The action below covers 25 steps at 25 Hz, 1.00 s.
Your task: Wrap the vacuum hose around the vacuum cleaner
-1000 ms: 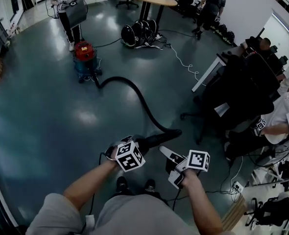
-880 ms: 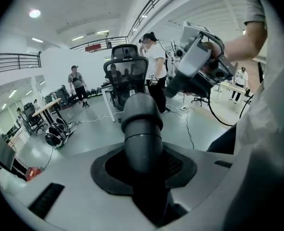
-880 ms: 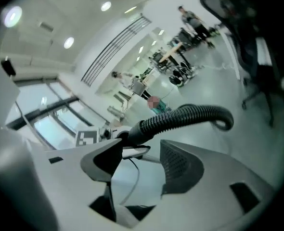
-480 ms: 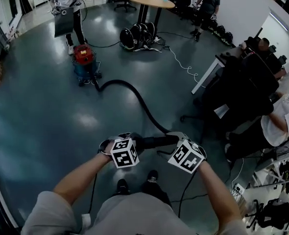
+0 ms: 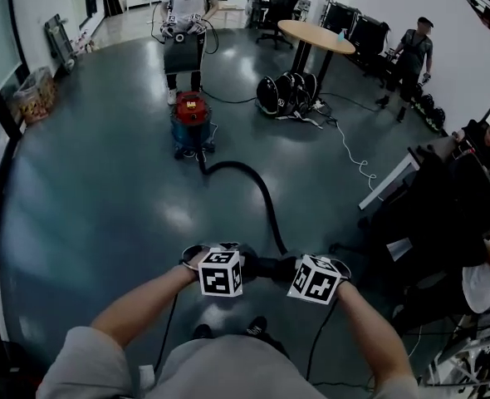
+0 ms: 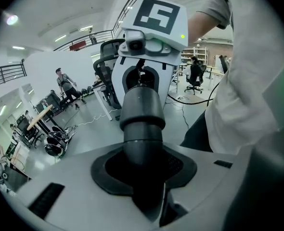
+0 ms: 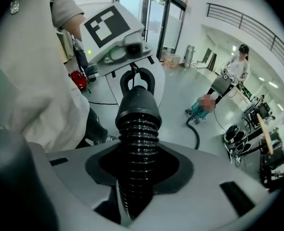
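Observation:
A red and blue vacuum cleaner (image 5: 191, 121) stands on the dark floor far ahead. Its black hose (image 5: 260, 191) curves across the floor toward me and rises to my hands. My left gripper (image 5: 231, 266) is shut on the hose's smooth rigid end (image 6: 142, 124). Facing it, my right gripper (image 5: 298, 271) has just been closing and is shut on the ribbed hose (image 7: 136, 143) just behind that end. In the right gripper view the vacuum cleaner (image 7: 199, 112) shows small, partly under a mosaic patch.
A person (image 5: 185, 11) stands right behind the vacuum holding a dark box. A round table (image 5: 316, 36), black bags (image 5: 286, 94) and a white cable (image 5: 349, 152) lie beyond. Desks, chairs and seated people (image 5: 453, 198) fill the right side.
My right gripper has rolled over, come up to the hose beside the left one and closed on it. The left gripper keeps its grip; both hands have shifted slightly.

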### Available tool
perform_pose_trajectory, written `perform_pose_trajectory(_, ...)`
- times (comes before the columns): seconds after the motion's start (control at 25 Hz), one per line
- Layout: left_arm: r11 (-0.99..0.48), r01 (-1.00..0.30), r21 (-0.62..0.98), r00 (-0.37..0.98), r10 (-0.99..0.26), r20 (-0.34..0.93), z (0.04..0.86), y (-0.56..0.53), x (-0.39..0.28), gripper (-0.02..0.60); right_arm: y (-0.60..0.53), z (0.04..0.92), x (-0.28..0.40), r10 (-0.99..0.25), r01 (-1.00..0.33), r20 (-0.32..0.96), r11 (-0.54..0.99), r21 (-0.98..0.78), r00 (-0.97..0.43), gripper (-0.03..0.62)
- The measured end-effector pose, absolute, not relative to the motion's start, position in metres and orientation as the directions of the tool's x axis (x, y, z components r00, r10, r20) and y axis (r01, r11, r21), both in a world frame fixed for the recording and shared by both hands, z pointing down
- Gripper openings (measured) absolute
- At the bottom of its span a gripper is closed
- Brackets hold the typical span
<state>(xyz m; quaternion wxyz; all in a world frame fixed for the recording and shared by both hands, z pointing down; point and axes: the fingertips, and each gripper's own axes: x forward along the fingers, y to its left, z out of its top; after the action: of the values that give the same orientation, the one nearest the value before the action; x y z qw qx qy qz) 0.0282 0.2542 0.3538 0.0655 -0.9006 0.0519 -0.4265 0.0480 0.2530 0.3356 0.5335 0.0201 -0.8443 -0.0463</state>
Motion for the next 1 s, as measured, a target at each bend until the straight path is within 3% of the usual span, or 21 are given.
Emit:
perform_pose_trajectory(0.28,-0.98,-0.077,-0.182,0.56,-0.193,0.806,0.364,0.217,0.06,0.135,0.225,0.339,0.078,-0.032,-0.038,0.826,0.999,0.013,-0.562,0.135)
perform_pose_trajectory(0.48,-0.936,-0.234,-0.263,0.505,-0.348,0.79,0.366,0.173,0.084,0.146,0.193,0.334,0.106,-0.049,-0.137,0.776,0.989,-0.048,-0.629,0.13)
perform_pose_trajectory(0.64,-0.883,-0.372,-0.286,0.499,-0.45,0.741,0.359,0.145,0.088,0.258,0.169,0.338,0.133,-0.089,-0.196,0.79,0.98,-0.039,-0.607,0.13)
perform_pose_trajectory(0.8,-0.843,-0.443,-0.305,0.514,-0.518,0.684,0.346,0.125,0.091,0.259,0.14,0.344,0.165,-0.162,-0.323,0.789,0.945,-0.049,-0.593,0.13)
perform_pose_trajectory(1.0,-0.848,-0.43,-0.31,0.568,-0.521,0.637,0.344,0.119,0.11,0.258,0.11,0.334,0.187,-0.263,-0.463,0.773,0.885,-0.045,-0.578,0.13)
